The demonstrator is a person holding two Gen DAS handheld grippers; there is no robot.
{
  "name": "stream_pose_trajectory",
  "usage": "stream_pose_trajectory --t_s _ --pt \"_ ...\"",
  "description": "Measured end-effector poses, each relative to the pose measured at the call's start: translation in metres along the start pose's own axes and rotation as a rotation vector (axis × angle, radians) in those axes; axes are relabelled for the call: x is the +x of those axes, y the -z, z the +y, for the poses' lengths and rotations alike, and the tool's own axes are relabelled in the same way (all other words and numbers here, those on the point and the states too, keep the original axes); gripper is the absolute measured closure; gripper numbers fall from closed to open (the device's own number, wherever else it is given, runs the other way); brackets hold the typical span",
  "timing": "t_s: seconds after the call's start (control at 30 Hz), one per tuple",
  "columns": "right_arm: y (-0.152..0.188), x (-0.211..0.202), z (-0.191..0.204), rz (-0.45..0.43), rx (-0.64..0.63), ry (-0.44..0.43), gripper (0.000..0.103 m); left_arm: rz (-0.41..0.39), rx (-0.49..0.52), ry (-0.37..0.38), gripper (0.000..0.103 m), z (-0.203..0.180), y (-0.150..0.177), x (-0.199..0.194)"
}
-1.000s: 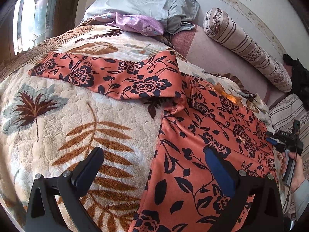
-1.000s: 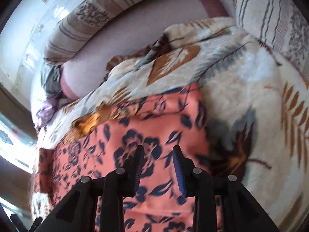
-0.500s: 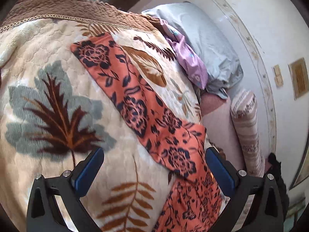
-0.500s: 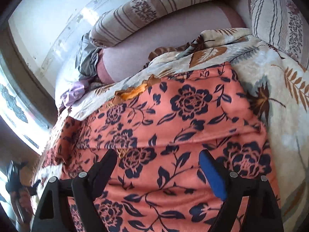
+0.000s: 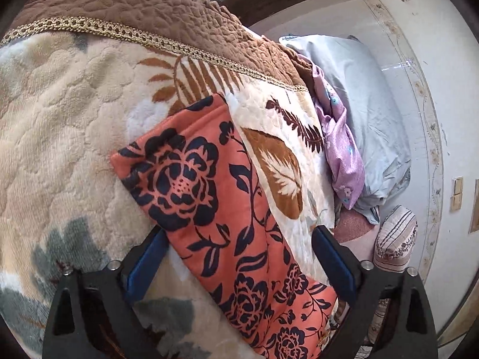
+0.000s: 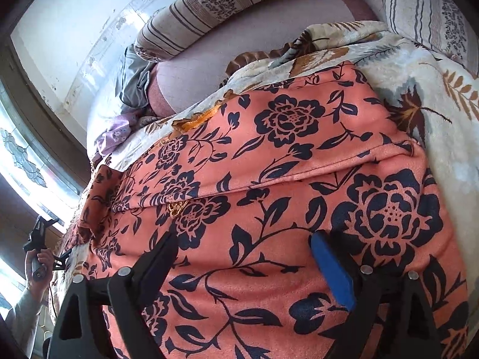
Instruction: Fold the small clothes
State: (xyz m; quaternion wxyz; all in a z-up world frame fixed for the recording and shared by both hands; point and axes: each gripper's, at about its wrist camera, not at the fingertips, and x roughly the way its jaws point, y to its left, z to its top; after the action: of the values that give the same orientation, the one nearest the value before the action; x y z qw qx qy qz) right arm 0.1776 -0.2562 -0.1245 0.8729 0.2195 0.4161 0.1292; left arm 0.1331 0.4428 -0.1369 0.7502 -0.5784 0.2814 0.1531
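The left tongs (image 5: 238, 258) are seen spread wide, one finger on either side of the sleeve (image 5: 209, 209) of an orange garment printed with dark flowers, with nothing gripped. A second ago the same tongs were aimed across the garment's body; they have since been swung out along the sleeve, so that its hemmed cuff (image 5: 170, 131) now lies just ahead of the fingertips. The right tongs (image 6: 242, 257), nearly closed a second ago, have been opened wide and lowered close over the garment's body (image 6: 299, 179), where a folded edge runs across the cloth; whether the fabric is touched cannot be told.

The garment is spread flat on a cream, leaf-patterned blanket (image 5: 60, 119) on the bed, its sleeve stretched away from the body. Beyond it, a brown quilted border (image 5: 134, 9) with gold braid is crossed, and a lilac cloth (image 5: 338, 149) and a grey pillow (image 5: 368, 98) are piled against the wall. A striped bolster (image 6: 239, 3) is visible past the body in the right view.

The shift is judged to mark a new step: the sleeve looks about to be taken near the cuff and folded inward, while the body is steadied.
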Motion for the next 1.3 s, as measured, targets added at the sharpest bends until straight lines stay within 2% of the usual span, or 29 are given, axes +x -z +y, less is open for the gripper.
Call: stream_pose_trajectory --t_s 0.07,0.1,0.13,0.17,0.2,0.23,0.27,0.33,0.4,0.47,0.6,0.67,0.77,0.8,0.87,0.9,0.93,1.0,1.07,1.23,1.3 --pt "0.0 0.0 0.0 0.001 0.0 -0.003 0.01 -0.007 0.006 -0.066 0.045 0.001 -0.005 0.002" --pt "0.0 0.001 0.0 0.001 -0.001 -0.003 0.01 0.001 0.013 -0.131 0.085 0.003 -0.008 0.005" --pt "0.0 0.001 0.0 0.002 -0.003 -0.002 0.009 0.021 0.014 -0.193 0.098 0.005 -0.011 0.009" --pt "0.0 0.001 0.001 0.002 -0.003 -0.003 0.009 0.025 0.011 -0.191 0.098 0.006 -0.013 0.01" --pt "0.0 0.001 0.001 0.001 -0.003 -0.004 0.009 0.018 0.037 -0.222 0.098 0.0 -0.014 0.008" --pt "0.0 0.001 0.001 0.0 -0.001 -0.006 0.009 -0.004 0.095 -0.263 0.098 -0.014 -0.013 0.004" --pt "0.0 0.001 0.0 -0.001 0.001 -0.008 0.009 -0.031 0.163 -0.268 0.098 -0.032 -0.009 -0.002" --pt "0.0 0.001 -0.001 -0.004 0.005 -0.013 0.009 -0.072 0.299 -0.225 0.098 -0.079 0.007 -0.018" --pt "0.0 0.001 -0.001 -0.005 0.006 -0.015 0.009 -0.101 0.449 -0.147 0.098 -0.137 0.035 -0.035" --pt "0.0 0.0 -0.002 -0.007 0.011 -0.022 0.009 -0.112 0.605 -0.042 0.098 -0.199 0.073 -0.05" --pt "0.0 -0.001 -0.004 -0.013 0.022 -0.034 0.009 -0.045 0.859 0.181 0.098 -0.308 0.176 -0.061" --pt "0.0 -0.001 -0.004 -0.014 0.024 -0.036 0.009 0.016 0.958 0.265 0.098 -0.346 0.236 -0.055" --pt "-0.001 -0.002 -0.005 -0.015 0.031 -0.042 0.009 0.15 1.053 0.333 0.098 -0.377 0.318 -0.029" --pt "-0.001 -0.003 -0.005 -0.016 0.033 -0.045 0.009 0.2 1.076 0.334 0.096 -0.38 0.342 -0.015" --pt "-0.001 -0.004 -0.006 -0.019 0.039 -0.052 0.009 0.294 1.141 0.288 0.073 -0.374 0.388 0.014" --pt "-0.001 -0.004 -0.007 -0.02 0.043 -0.057 0.009 0.336 1.163 0.237 0.045 -0.365 0.403 0.031" --pt "-0.002 -0.005 -0.008 -0.021 0.046 -0.061 0.009 0.385 1.183 0.176 0.029 -0.353 0.416 0.047" --pt "-0.001 -0.005 -0.008 -0.024 0.051 -0.069 0.009 0.425 1.201 0.066 0.029 -0.321 0.422 0.069" --pt "-0.002 -0.006 -0.009 -0.024 0.057 -0.074 0.009 0.407 1.171 -0.011 0.029 -0.287 0.404 0.073" --pt "-0.004 -0.011 -0.009 -0.021 0.088 -0.074 0.01 0.283 0.951 -0.12 0.029 -0.206 0.314 0.046" --pt "-0.01 -0.024 -0.014 -0.031 0.153 -0.118 0.01 0.235 0.865 -0.153 0.029 -0.174 0.278 0.034"
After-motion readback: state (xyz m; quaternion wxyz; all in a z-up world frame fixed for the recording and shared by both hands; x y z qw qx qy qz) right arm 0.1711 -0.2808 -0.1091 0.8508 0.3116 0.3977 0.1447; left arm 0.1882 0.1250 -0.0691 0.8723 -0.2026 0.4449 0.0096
